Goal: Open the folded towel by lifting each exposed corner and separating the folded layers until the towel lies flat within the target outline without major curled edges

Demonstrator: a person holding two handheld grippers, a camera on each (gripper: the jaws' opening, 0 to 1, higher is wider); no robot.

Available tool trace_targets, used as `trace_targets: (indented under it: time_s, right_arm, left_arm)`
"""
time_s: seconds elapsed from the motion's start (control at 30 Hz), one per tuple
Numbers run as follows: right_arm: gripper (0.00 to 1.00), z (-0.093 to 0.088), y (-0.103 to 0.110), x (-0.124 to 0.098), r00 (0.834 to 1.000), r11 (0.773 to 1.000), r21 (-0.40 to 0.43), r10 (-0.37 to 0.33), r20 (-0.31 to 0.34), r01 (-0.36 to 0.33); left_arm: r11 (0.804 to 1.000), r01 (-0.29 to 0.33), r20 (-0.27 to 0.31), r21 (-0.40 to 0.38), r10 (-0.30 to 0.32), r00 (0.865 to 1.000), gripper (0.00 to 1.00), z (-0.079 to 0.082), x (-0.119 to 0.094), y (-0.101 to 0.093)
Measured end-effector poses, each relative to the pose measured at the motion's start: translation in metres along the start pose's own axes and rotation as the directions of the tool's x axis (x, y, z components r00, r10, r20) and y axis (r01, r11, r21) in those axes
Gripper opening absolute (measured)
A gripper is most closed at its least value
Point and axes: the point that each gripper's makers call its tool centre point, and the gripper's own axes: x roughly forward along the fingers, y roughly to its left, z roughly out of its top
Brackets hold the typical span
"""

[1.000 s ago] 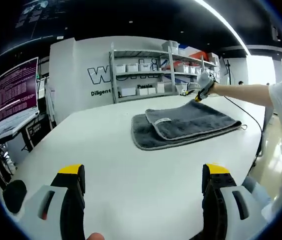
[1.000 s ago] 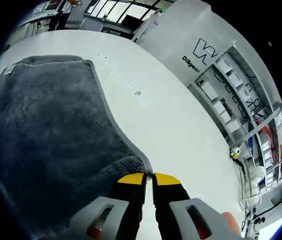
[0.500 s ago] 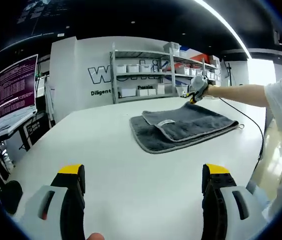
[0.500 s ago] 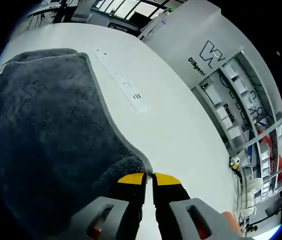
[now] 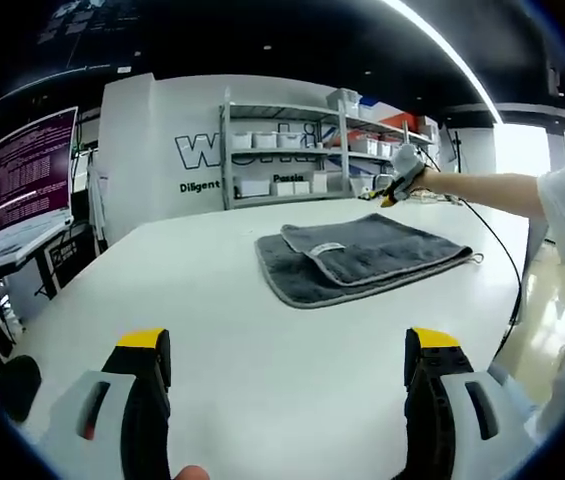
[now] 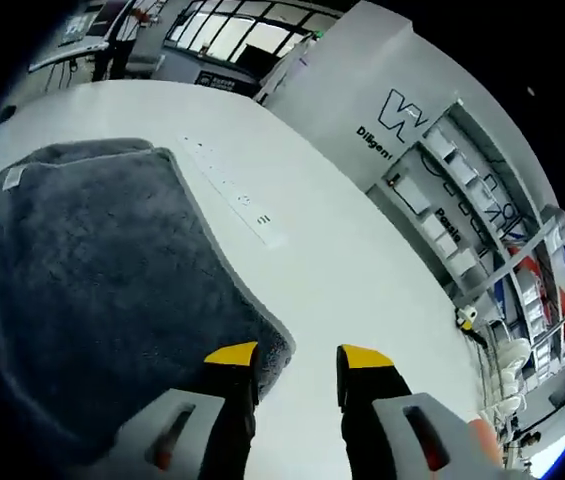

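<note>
Your left gripper hangs low over the white table, jaws spread wide with nothing between them — bare tabletop ahead. Out past it, the grey towel lies folded on the table's far half, the upper layer set back from the lower one so a strip of the bottom layer shows along the near and left edges. A small white tag sits on the upper layer near its left corner. Your right gripper shows at the towel's far side, above its back edge, at the end of your outstretched arm.

From the right gripper view, that gripper has its jaws parted, yellow tips apart and pinching nothing. The towel spreads away to the left, its rounded corner lying just beside the left-hand jaw; whether they touch, you cannot tell. The tag is at the far-left corner. Shelving with white bins lines the wall beyond.
</note>
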Motion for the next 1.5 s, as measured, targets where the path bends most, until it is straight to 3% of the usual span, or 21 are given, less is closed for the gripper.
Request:
trace_targets:
  time_s: [0.13, 0.3, 0.53, 0.77, 0.93, 1.17, 1.5]
  right_arm:
    - [0.43, 0.012, 0.01, -0.032, 0.995, 0.996, 0.085, 0.017, 0.096, -0.026]
    - [0.56, 0.019, 0.026, -0.078, 0.98, 0.973, 0.216, 0.037, 0.195, -0.079]
    - [0.67, 0.007, 0.05, -0.137, 0.969, 0.965, 0.25, 0.021, 0.245, -0.084]
    - [0.8, -0.012, 0.085, -0.189, 0.954, 0.929, 0.353, 0.002, 0.3, -0.114]
    - [0.84, -0.03, 0.113, -0.221, 0.947, 0.901, 0.413, -0.01, 0.322, -0.131]
    - [0.92, -0.045, 0.141, -0.246, 0.952, 0.886, 0.452, -0.044, 0.303, -0.103]
    - [0.99, -0.069, 0.168, -0.253, 0.963, 0.875, 0.484, -0.102, 0.249, -0.033]
  left_arm:
    - [1.0, 0.014, 0.005, 0.001, -0.014, 1.0, 0.96, 0.002, -0.002, -0.003]
    - [1.0, 0.028, 0.006, -0.004, -0.028, 1.0, 0.96, 0.003, -0.005, -0.004]
    - [0.999, 0.04, 0.027, -0.029, -0.039, 0.999, 0.96, 0.008, -0.008, -0.004]
    - [0.997, 0.081, 0.017, -0.007, -0.081, 0.997, 0.96, 0.011, -0.004, -0.017]
    - [0.994, 0.112, 0.027, 0.0, -0.112, 0.993, 0.96, 0.016, -0.002, -0.024]
    - [0.989, 0.146, 0.033, 0.008, -0.146, 0.989, 0.96, 0.02, 0.001, -0.033]
    - [0.979, 0.205, 0.024, 0.021, -0.205, 0.978, 0.96, 0.022, 0.006, -0.045]
